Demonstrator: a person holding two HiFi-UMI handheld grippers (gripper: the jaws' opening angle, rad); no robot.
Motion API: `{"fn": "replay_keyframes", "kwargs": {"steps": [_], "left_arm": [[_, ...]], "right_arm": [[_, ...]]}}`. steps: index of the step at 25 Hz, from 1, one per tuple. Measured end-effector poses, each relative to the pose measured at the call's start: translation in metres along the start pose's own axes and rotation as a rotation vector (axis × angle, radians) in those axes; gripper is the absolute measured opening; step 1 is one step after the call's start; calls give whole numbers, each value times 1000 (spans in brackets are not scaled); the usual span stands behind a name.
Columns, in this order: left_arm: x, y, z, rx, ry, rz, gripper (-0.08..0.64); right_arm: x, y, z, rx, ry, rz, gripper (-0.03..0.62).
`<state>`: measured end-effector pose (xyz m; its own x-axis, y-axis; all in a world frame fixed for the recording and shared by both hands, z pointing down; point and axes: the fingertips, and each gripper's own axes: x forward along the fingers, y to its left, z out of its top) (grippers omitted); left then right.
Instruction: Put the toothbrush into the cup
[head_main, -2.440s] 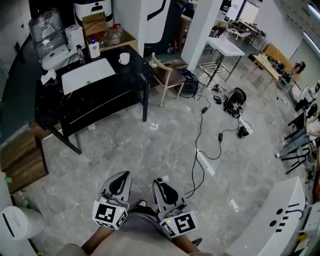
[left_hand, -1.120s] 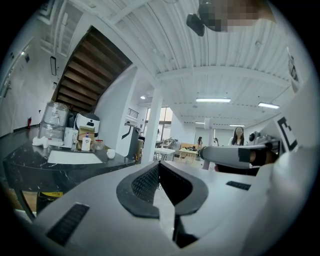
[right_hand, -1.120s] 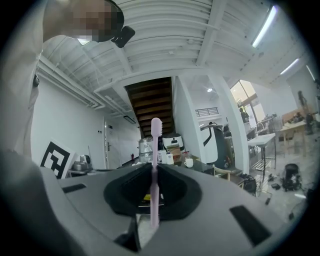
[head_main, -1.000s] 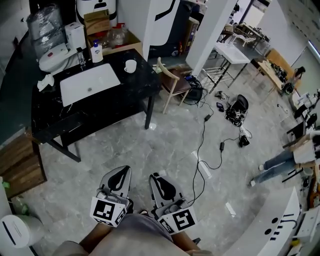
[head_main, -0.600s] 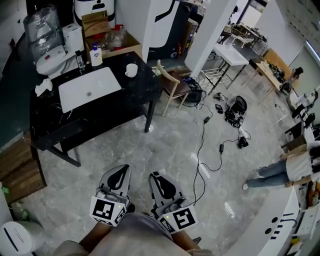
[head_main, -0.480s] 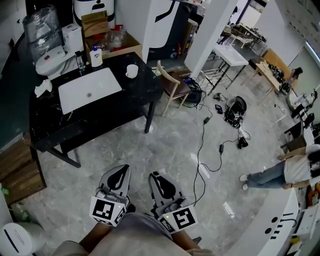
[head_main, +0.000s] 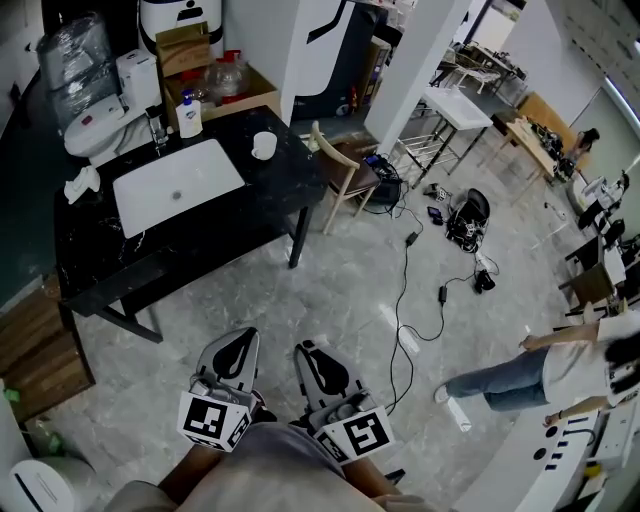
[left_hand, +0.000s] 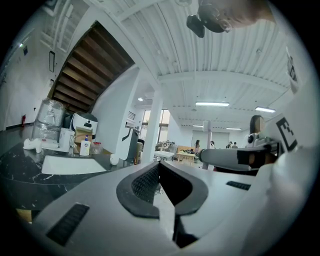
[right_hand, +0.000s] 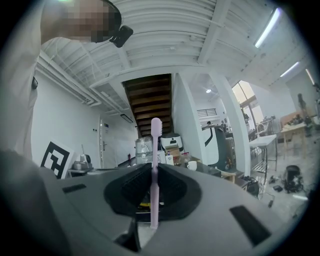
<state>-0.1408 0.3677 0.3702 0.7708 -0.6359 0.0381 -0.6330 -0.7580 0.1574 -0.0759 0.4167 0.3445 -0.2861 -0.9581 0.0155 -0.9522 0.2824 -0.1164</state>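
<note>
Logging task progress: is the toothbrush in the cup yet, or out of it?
Out. The right gripper is shut on the toothbrush, bristles up; the white cup sits far off on the black table.

Toothbrush: pale pink plastic, smooth, slightly translucent.
Right hand-held gripper: grey matt plastic shell. Pads black, finely ribbed, rubber-like.
Left hand-held gripper: same grey matt shell. Pads black with a fine woven-looking grain.
Table: black top, glossy, faint white veining like stone.
Sink: white, smooth, semi-gloss.
Cup: white, glossy, looks ceramic.
Floor: grey mottled stone look, polished, light sheen.
Chair: pale wood frame, smooth.
Box: brown cardboard, matt.
Jug: clear, under crinkled shiny plastic wrap.
</note>
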Motion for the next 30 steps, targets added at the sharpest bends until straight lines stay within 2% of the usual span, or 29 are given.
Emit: {"fn": "replay_keyframes", "kwargs": {"steps": [16,30], "left_arm": [[11,15,8,8,-5,-41,8],[52,37,13,0,-7,16,8]], "right_arm": [[21,-2,2,-8,-8,-27,46],[52,-45,11,-7,-7,-18,46]]}}
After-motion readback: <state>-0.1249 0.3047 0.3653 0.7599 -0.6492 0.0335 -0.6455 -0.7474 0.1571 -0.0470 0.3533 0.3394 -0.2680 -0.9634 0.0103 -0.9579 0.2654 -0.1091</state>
